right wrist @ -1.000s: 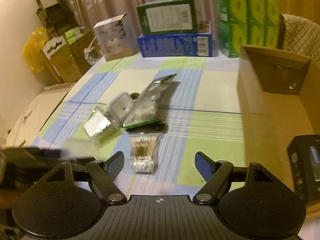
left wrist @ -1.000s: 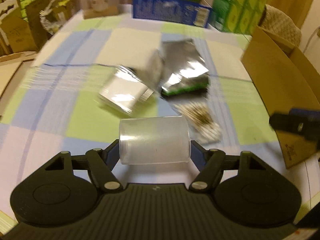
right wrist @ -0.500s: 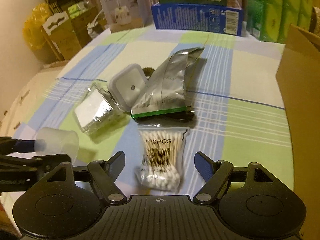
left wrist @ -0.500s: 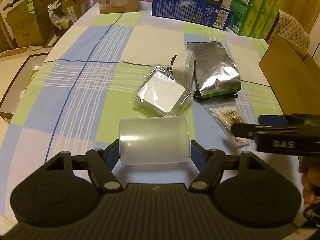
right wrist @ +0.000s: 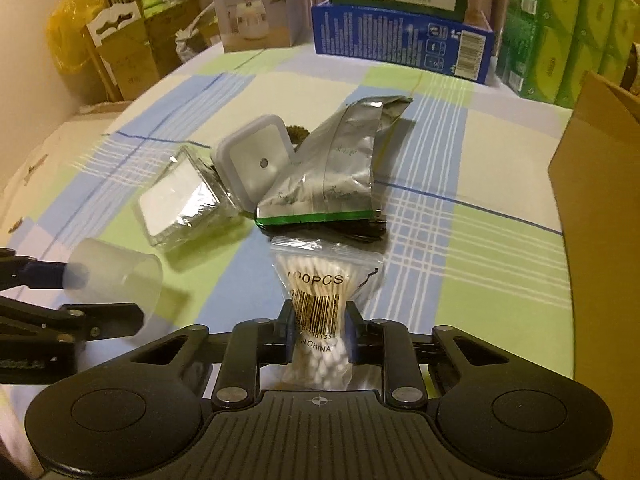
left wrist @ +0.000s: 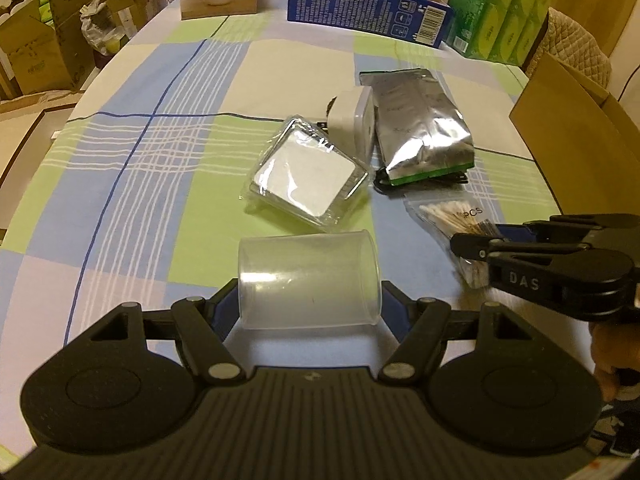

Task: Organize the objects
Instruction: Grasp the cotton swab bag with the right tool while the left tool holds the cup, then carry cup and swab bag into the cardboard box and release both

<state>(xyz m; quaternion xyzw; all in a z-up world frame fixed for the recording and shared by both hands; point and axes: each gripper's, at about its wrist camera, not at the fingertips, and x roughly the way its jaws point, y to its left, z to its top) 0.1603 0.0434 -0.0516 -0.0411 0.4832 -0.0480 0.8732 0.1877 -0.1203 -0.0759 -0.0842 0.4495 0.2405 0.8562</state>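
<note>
My left gripper point(left wrist: 308, 304) is shut on a clear plastic cup point(left wrist: 308, 280), held sideways above the table; the cup also shows in the right wrist view point(right wrist: 116, 276). My right gripper point(right wrist: 318, 330) is shut on a zip bag of cotton swabs point(right wrist: 322, 304), which lies on the checked tablecloth; in the left wrist view the bag point(left wrist: 452, 220) is at the right under that gripper point(left wrist: 480, 246). A silver foil pouch point(right wrist: 332, 176), a white square device point(right wrist: 258, 160) and a wrapped clear box point(right wrist: 180, 204) lie just beyond.
An open cardboard box point(right wrist: 600, 184) stands at the right edge of the table. Blue, green and white product boxes point(right wrist: 400, 40) line the far edge. Cartons point(left wrist: 40, 48) stand on the floor at the left.
My right gripper moved forward over the swab bag and its jaws shut on it. My left gripper still holds the cup and its view has steadied over the table.
</note>
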